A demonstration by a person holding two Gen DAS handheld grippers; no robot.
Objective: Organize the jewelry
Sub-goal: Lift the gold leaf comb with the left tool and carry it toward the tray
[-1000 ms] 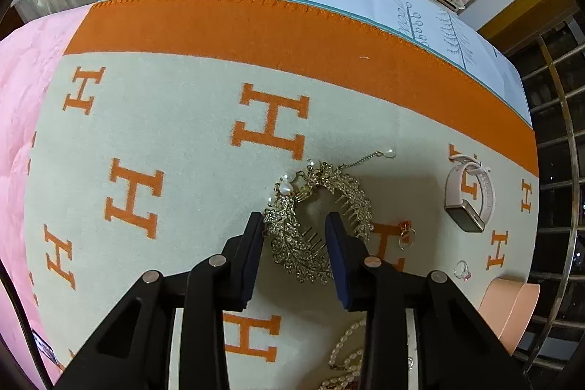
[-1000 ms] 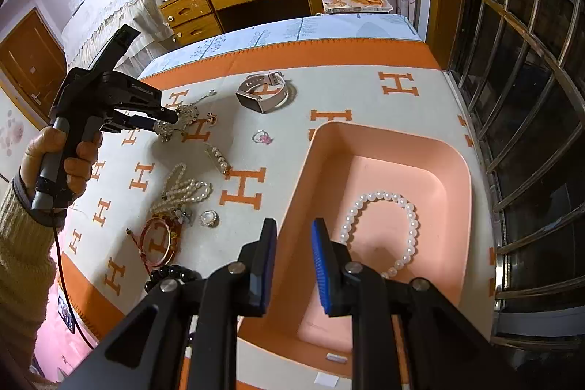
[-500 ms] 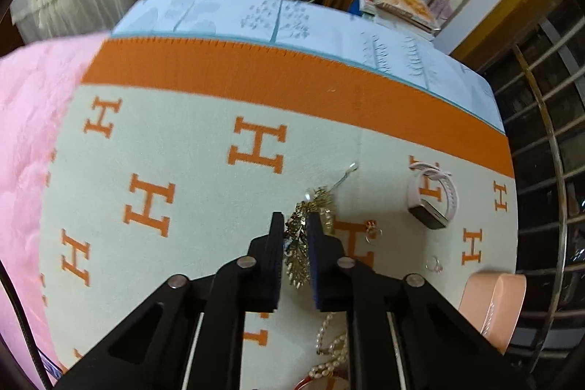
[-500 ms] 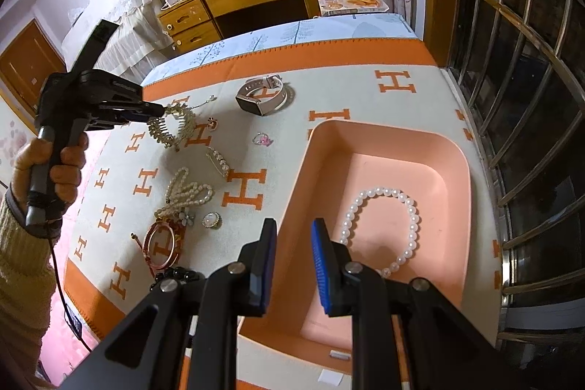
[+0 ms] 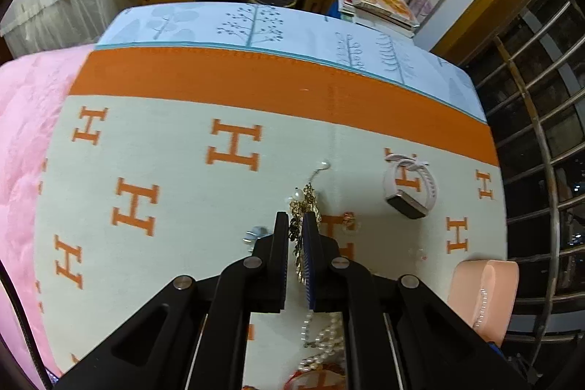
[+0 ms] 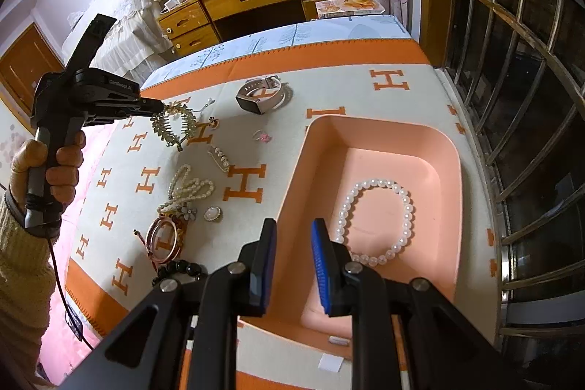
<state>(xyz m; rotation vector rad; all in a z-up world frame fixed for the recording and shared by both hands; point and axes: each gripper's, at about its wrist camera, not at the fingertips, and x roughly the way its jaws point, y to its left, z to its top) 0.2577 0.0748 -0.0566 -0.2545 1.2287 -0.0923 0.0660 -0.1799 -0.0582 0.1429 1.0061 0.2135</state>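
Fingers [image 5: 280, 243] of the left gripper [image 6: 155, 105] were seen clenched on a gold hair comb [image 6: 174, 127], which was lifted clear of the blanket [image 6: 329, 90] and hung from them, teeth inward. That gripper was held by a hand [image 6: 60, 167] in a knitted sleeve at the left of the right wrist view. On the cream blanket with orange H marks, laid over a bed, other pieces were spread: a pearl necklace [image 6: 190, 187] in a heap, a red bangle [image 6: 164, 238] and dark beads [image 6: 179, 269] nearer the camera, a pearl pin [image 6: 219, 158], a small ring [image 6: 261, 136], and a pale watch [image 6: 261, 94] further back. To the right, a peach tray [image 6: 369, 134] was placed on the blanket, with a pearl bracelet [image 6: 376, 222] lying inside it. The right gripper [image 6: 292, 260] was held over the near edge of the tray, its fingers parted by a narrow gap with nothing between them.
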